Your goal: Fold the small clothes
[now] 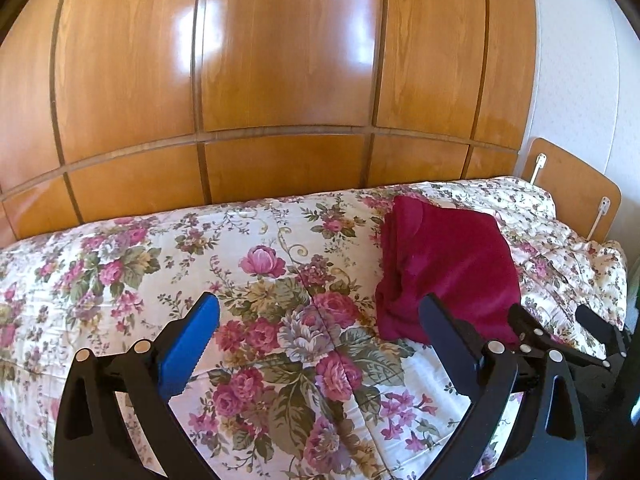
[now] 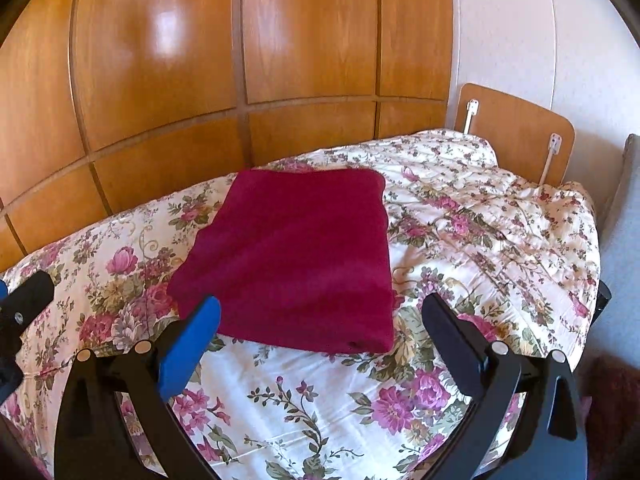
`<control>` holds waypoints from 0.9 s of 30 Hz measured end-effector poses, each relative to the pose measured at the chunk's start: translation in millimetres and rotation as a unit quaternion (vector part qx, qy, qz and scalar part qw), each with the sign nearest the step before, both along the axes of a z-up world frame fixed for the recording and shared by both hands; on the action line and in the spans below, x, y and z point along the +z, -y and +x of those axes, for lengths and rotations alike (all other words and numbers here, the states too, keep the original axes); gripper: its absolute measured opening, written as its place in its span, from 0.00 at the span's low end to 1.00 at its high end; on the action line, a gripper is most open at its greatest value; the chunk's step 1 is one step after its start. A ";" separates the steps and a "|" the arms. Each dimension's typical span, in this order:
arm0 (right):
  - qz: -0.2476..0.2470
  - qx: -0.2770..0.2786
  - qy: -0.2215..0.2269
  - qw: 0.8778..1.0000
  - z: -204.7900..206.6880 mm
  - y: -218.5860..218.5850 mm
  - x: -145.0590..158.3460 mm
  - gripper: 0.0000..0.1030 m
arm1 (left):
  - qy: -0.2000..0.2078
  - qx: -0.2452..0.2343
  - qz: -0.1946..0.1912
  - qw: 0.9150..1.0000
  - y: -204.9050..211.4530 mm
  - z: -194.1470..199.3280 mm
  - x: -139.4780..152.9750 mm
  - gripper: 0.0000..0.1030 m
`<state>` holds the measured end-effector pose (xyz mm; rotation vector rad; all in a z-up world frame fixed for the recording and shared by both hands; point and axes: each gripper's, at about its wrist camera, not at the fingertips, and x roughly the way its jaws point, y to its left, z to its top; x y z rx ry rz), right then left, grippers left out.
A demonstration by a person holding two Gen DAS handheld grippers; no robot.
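Folded cloth on the bed, both grippers spread wide and empty.

The dark red cloth (image 2: 296,260) lies folded in a neat rectangle on the floral quilt (image 2: 480,232), flat, nearer the wardrobe (image 2: 200,60) side than the near edge. The right gripper (image 2: 320,316) hovers just in front of the cloth's near edge, jaws far apart with nothing between them but cloth and quilt below. The left gripper (image 1: 320,316) sits to the left over bare quilt, jaws equally wide, holding nothing; the cloth (image 1: 448,268) lies beyond its right finger (image 1: 444,336). A wooden headboard (image 2: 520,132) stands at the far right.
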<state>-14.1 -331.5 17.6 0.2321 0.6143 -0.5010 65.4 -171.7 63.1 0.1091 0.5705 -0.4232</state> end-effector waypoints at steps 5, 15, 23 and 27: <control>0.005 0.002 -0.003 1.000 1.3 -0.4 -1.5 0.98 | -0.001 0.000 0.000 1.000 0.0 0.1 -0.6 0.96; 0.006 0.006 -0.004 1.000 2.7 -3.0 -2.0 0.98 | 0.003 -0.001 -0.001 1.000 0.7 1.1 0.0 0.96; 0.010 0.009 -0.006 1.000 3.9 -2.3 -3.4 0.98 | 0.005 0.002 -0.002 1.000 0.5 -0.2 2.5 0.96; 0.010 0.007 -0.002 1.000 3.1 -3.4 -2.3 0.98 | 0.010 0.003 0.002 1.000 1.1 -2.2 3.7 0.96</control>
